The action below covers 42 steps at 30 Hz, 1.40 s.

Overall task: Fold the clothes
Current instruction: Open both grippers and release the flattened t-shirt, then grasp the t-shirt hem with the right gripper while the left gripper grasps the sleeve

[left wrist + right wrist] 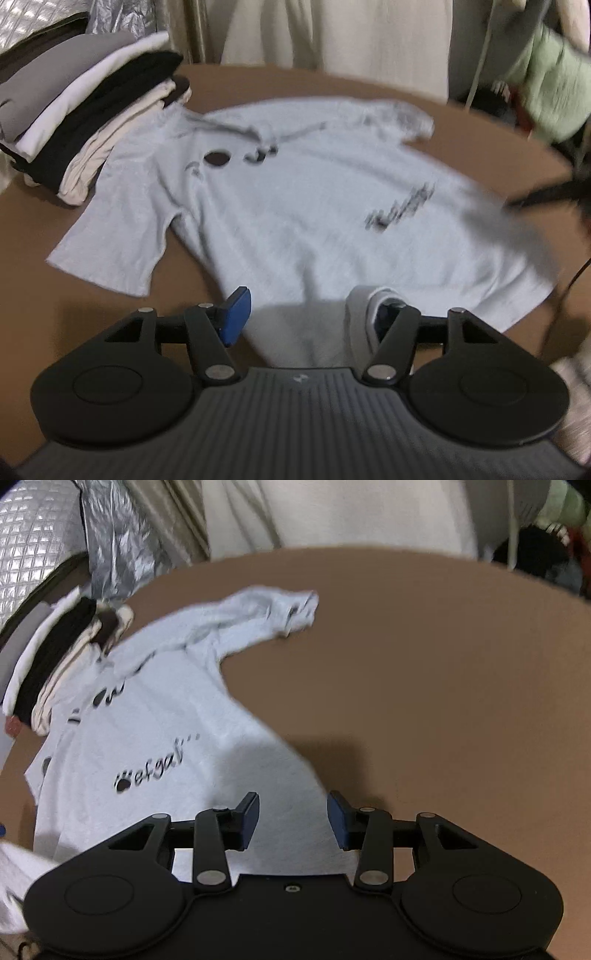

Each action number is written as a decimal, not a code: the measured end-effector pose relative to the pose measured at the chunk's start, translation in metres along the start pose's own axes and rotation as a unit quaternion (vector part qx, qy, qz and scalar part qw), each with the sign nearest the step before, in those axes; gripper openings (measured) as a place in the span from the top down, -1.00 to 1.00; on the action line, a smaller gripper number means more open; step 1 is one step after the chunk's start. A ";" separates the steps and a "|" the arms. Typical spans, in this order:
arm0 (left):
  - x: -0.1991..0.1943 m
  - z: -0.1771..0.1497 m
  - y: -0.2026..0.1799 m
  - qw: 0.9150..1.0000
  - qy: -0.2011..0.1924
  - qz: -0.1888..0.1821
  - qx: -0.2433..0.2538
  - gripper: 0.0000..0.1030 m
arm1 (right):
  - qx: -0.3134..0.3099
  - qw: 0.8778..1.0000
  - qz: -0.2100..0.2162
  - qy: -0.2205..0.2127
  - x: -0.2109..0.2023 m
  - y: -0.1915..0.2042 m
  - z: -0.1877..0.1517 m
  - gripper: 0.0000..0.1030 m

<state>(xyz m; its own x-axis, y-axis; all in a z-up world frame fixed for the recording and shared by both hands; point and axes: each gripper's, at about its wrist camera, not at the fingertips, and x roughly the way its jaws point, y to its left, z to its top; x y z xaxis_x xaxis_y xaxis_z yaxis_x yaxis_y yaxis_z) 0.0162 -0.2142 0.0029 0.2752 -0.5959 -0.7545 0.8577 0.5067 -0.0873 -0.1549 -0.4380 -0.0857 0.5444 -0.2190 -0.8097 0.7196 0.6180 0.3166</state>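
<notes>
- Left tongs (308, 314): jaws stand apart, low over the near hem of the shirt (295, 206). A bit of hem is rolled up over the right-side pad (whether it is caught there or only draped, I cannot tell).
- Right tongs (293, 819): jaws apart, nothing pinched, with the shirt's side edge lying in the gap below them.
- Shirt: pale grey tee, spread print-up on the brown surface (424, 664), one sleeve flat, the far sleeve (280, 609) bunched and twisted.
- Handling, as I judge it: light, limp knit; it will sag and drag, not hold a crease by itself. It looks grippy enough against the surface to bunch if pushed.
- Hold: pinch hem corners or shoulder seams, both layers together, so the fold line stays straight.
- Stack (81, 122): folded clothes touch the shirt's collar end, so a lift there may snag it.
</notes>
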 end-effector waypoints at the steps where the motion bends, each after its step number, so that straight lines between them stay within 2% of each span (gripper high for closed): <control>1: -0.006 0.000 0.000 1.000 -0.010 -0.011 -0.005 -0.19 | -0.015 1.000 -0.005 0.013 0.007 0.003 -0.002 -0.06; 2: -0.008 -0.003 0.000 1.000 -0.009 -0.016 -0.006 -0.19 | -0.042 0.999 -0.012 0.023 0.014 0.008 -0.004 -0.16; 3: -0.010 -0.006 0.001 1.000 -0.009 -0.021 -0.006 -0.22 | -0.069 0.997 -0.020 0.034 0.020 0.013 -0.007 -0.42; 4: -0.012 -0.009 0.001 1.000 -0.008 -0.026 -0.006 -0.28 | -0.095 0.994 -0.028 0.045 0.027 0.017 -0.009 -0.60; 6: -0.017 -0.015 0.001 0.999 -0.006 -0.035 -0.007 -0.36 | -0.169 0.983 -0.045 0.057 0.038 0.031 -0.019 -0.59; 8: -0.017 -0.022 0.003 0.999 0.001 -0.032 -0.006 -0.37 | -0.206 0.976 -0.042 0.052 0.039 0.039 -0.025 -0.17; 9: -0.016 -0.024 0.004 1.000 0.007 -0.018 -0.003 -0.37 | -0.205 0.977 -0.034 0.049 0.035 0.041 -0.024 0.42; 10: -0.016 -0.025 0.007 1.000 0.009 -0.001 0.000 -0.37 | -0.204 0.978 -0.027 0.046 0.030 0.043 -0.023 0.86; 12: -0.017 -0.024 0.014 1.000 0.006 0.031 0.001 -0.37 | -0.204 0.978 -0.022 0.038 0.021 0.047 -0.022 0.86; 16: -0.013 -0.015 0.030 0.996 0.003 0.085 0.005 -0.39 | -0.191 0.980 -0.058 -0.002 -0.016 0.055 -0.023 0.87; 18: -0.004 -0.009 0.040 0.994 0.013 0.104 0.019 -0.40 | -0.208 0.971 -0.115 -0.021 -0.031 0.062 -0.027 0.90; 20: 0.014 -0.003 0.050 0.991 0.033 0.124 0.039 -0.42 | -0.230 0.954 -0.190 -0.032 -0.036 0.065 -0.031 0.91; 23: 0.043 0.007 0.065 0.986 0.060 0.146 0.052 -0.42 | -0.196 0.960 -0.201 -0.012 -0.025 0.045 -0.024 0.95; 25: 0.067 0.015 0.075 0.984 0.081 0.157 0.026 -0.42 | -0.191 0.951 -0.241 0.009 -0.012 0.031 -0.024 0.95; 27: 0.084 0.020 0.083 0.984 0.085 0.157 -0.002 -0.42 | -0.182 0.948 -0.259 0.015 -0.008 0.021 -0.024 0.95; 28: 0.091 0.023 0.086 0.983 0.083 0.162 -0.012 -0.42 | -0.167 0.953 -0.252 0.008 -0.011 0.018 -0.023 0.88; 30: 0.098 0.021 0.082 0.980 0.053 0.191 0.001 -0.42 | -0.160 0.960 -0.228 -0.017 -0.020 0.022 -0.022 0.81; 32: 0.100 0.013 0.079 0.976 0.026 0.215 0.016 -0.42 | -0.164 0.965 -0.200 -0.044 -0.031 0.033 -0.023 0.51; 34: 0.103 0.005 0.079 0.973 0.013 0.227 0.035 -0.42 | -0.173 0.966 -0.180 -0.066 -0.041 0.056 -0.026 -0.24; 35: 0.104 0.002 0.079 0.972 0.012 0.229 0.047 -0.42 | -0.177 0.967 -0.169 -0.077 -0.046 0.067 -0.028 -0.29; 37: 0.106 -0.002 0.085 0.962 0.018 0.262 0.068 -0.42 | -0.171 0.973 -0.123 -0.097 -0.053 0.088 -0.027 -0.29; 39: 0.104 -0.004 0.095 0.960 0.018 0.272 0.067 -0.42 | -0.164 0.980 -0.043 -0.102 -0.054 0.111 -0.028 -0.29; 40: 0.103 -0.006 0.100 0.958 0.018 0.277 0.066 -0.42 | -0.173 0.980 -0.004 -0.094 -0.052 0.124 -0.034 -0.29; 42: 0.102 -0.007 0.114 0.961 0.022 0.272 0.039 -0.42 | -0.194 0.976 0.070 -0.077 -0.047 0.151 -0.046 -0.29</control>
<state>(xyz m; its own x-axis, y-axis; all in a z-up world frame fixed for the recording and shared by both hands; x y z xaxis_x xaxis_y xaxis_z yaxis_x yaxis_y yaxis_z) 0.1393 -0.2128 -0.0884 0.6750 -0.2276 -0.7018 0.6225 0.6863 0.3762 -0.0917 -0.3000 -0.0224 0.7053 -0.2038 -0.6790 0.4328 0.8823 0.1848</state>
